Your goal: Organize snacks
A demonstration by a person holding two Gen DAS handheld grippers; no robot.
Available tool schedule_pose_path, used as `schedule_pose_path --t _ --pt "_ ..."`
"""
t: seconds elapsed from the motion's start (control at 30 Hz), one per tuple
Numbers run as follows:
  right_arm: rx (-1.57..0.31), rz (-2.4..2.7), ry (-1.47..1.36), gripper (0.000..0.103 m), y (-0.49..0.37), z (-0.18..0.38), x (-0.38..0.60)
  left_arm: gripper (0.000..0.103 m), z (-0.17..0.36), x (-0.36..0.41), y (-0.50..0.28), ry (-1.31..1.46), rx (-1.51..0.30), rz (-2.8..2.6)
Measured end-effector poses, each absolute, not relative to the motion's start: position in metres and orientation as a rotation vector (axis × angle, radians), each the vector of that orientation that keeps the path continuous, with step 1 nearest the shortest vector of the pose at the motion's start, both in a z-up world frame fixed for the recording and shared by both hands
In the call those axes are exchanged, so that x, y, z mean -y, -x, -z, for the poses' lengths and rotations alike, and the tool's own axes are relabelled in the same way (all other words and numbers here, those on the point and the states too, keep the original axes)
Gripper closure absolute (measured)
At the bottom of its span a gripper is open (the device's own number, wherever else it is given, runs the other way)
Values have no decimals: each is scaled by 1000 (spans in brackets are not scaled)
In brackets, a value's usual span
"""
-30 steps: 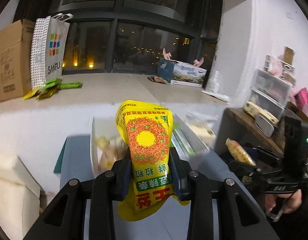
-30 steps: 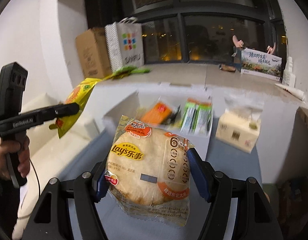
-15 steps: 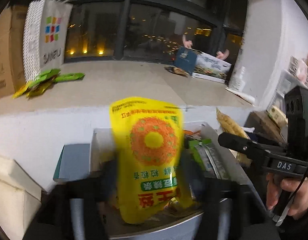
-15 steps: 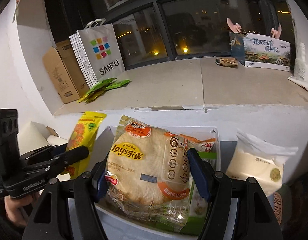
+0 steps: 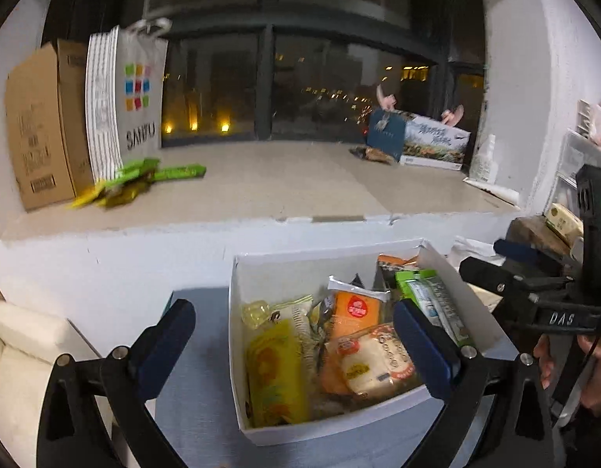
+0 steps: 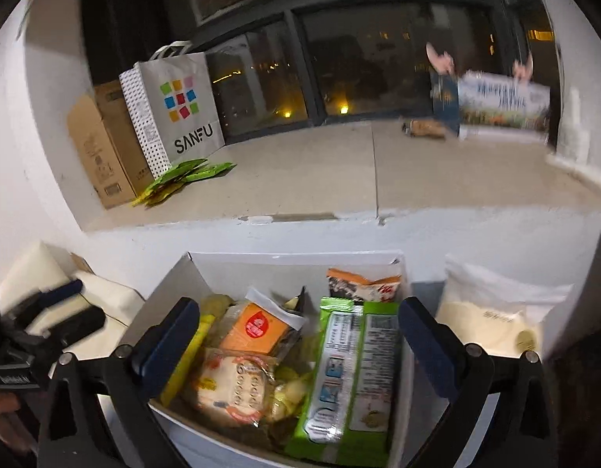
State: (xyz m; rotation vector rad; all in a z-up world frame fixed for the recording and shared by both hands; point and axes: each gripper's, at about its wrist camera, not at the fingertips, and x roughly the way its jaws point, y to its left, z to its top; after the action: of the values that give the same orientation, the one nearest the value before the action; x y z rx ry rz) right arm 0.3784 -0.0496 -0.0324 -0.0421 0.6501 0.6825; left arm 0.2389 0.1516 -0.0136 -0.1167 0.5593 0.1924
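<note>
A white box (image 5: 339, 425) (image 6: 171, 280) stands on the blue-grey surface below the sill, full of snacks. In it lie a yellow bag (image 5: 275, 370), a Lay's chip pack (image 5: 372, 362) (image 6: 232, 386), an orange packet (image 5: 355, 308) (image 6: 261, 327) and green packs (image 5: 429, 304) (image 6: 351, 370). My left gripper (image 5: 294, 345) hangs over the box's left half, jaws opening wide, gripping nothing. Over the right half, my right gripper (image 6: 298, 335) is also opening, with nothing held between its pads. Each gripper shows in the other's view: the right gripper (image 5: 480, 257), the left gripper (image 6: 82, 304).
The wide windowsill (image 5: 300, 187) behind carries a cardboard box (image 5: 39, 124), a SANFU paper bag (image 6: 175, 109), green sachets (image 6: 183, 177) and a printed box (image 5: 433, 140). A tissue pack (image 6: 491, 312) lies right of the white box. A cream cushion (image 5: 19, 351) sits at the left.
Both grippers moved forward over the white box and opened. The yellow bag left the left gripper and the chip pack left the right; both now lie in the box.
</note>
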Motion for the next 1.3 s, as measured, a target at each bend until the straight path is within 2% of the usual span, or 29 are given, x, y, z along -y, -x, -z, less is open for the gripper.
schedule_pose_path --t 0.13,0.3,0.5,0.93,1.3 --pt "-509 -661 182 0 -338 12 49 0 1 -136 -212 110 -508 -192" --pt "-398 -669 216 0 -283 -12 66 0 -21 -120 -171 128 -448 -179" --pt "-412 -719 171 0 -231 -26 94 0 -37 -89 -116 106 -467 -165" --pt "-540 -725 90 0 -138 -23 170 0 -26 -30 -12 165 -492 -81" --pt "-564 -714 100 0 -96 -5 183 0 -18 -15 4 165 -526 -69"
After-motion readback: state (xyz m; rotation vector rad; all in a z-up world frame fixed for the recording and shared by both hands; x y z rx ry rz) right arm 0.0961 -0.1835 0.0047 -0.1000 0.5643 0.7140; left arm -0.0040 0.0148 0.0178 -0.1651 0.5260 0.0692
